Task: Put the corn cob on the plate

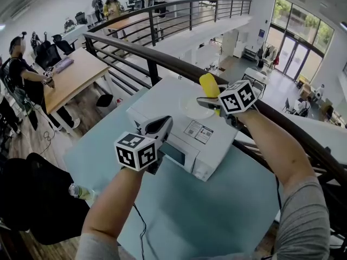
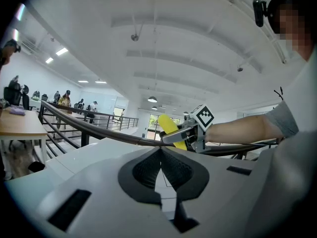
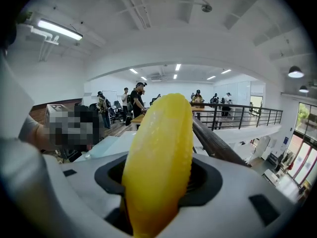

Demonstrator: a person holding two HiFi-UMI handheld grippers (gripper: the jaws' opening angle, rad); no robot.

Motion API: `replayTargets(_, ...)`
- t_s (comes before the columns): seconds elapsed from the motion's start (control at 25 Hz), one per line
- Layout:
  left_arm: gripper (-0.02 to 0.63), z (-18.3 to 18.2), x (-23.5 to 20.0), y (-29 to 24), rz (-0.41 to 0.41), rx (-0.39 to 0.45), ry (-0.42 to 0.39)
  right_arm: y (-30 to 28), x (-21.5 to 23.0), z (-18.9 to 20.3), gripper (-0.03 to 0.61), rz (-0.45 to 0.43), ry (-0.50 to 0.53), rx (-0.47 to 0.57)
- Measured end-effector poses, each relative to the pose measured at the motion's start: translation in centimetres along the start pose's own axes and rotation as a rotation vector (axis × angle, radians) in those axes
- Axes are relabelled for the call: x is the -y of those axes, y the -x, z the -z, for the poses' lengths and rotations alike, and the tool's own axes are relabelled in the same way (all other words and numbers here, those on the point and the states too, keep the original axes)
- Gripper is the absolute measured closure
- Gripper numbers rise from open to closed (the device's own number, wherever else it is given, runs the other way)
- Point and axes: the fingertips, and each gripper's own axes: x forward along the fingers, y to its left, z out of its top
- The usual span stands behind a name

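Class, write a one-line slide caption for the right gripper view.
Right tool clamps a yellow corn cob, railing behind.

Both forearms outstretched, left claw (image 1: 161,125) empty with jaws together, right claw (image 1: 206,103) clamped on corn cob (image 1: 209,85).

Head view: btm half of corn cob (image 1: 209,84) hidden behind R tool (image 1: 213,102) and its marker cube (image 1: 237,96), over far-right corner of white box (image 1: 162,106). See-through plate (image 1: 195,108) on box top: rim barely readable, right side behind R tool. Box near-left corner covered by L tool (image 1: 157,128). Print on box's sticker (image 1: 198,130) too small. The bottle (image 1: 81,191) near-left of box is partly behind forearm (image 1: 116,199). The worktop (image 1: 217,210) is cut by btm edge. Far ppl (image 1: 111,5) beyond box are too small. R tool view: cob btm cut by frame, hides what's ahead.
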Motion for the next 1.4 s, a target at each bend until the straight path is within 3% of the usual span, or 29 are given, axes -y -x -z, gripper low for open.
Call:
replayTargets(0.88,0.595,0.4,0.1,-1.4,0.025,-0.008,-0.029,-3.9,0.2,0.9,0.305,0.006,0.023,-0.026)
replayTargets(1.4,0.595,0.9,-0.2,-1.2,0.023,-0.006,-0.015,-4.9,-0.5,1.6,0.310,0.028,0.126,-0.077)
